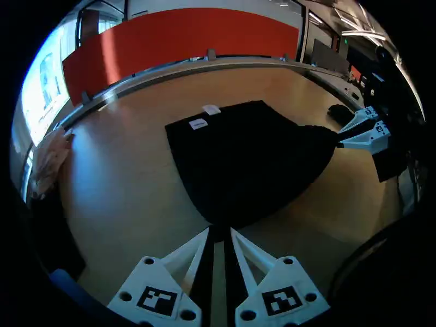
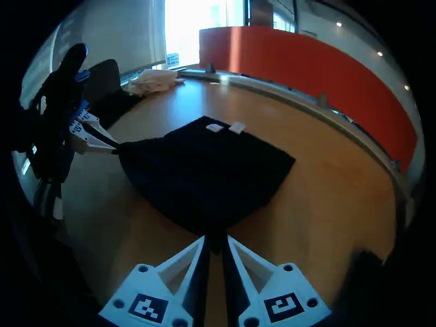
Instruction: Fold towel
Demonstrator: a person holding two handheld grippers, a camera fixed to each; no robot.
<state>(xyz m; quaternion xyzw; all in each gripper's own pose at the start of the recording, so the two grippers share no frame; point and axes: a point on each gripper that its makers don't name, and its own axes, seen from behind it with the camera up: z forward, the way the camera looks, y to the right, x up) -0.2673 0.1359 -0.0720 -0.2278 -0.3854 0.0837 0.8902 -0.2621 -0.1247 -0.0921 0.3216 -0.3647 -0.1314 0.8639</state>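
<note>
Left edge of the left gripper view: pale cloth heap (image 1: 49,155) at the table's far side, well apart from the work.

Wooden table (image 1: 125,180), orange partition behind it.

Black towel (image 1: 245,163) lies mid-table. The far part is flat, with two white labels (image 1: 199,123) near its far edge. The near part rises off the wood and tapers to two corners.

Left gripper (image 1: 219,233): fingers drawn close together, tips nipping one near corner of the towel. In the right gripper view the same gripper (image 2: 113,148) shows at the left, held in a hand, with the corner pulled to a point.

Right gripper (image 2: 216,241): fingers likewise nearly closed, pinching the other near corner. The left gripper view shows it at the right (image 1: 342,143), cloth stretched toward it.

Step in hand, by my reading: both near corners gripped and raised, fold not yet laid.

Next move likely calls for carrying both corners forward together over the flat part, keeping the edge between them taut and level. The corners then go down onto the far edge by the labels. Uneven travel would skew the fold.
</note>
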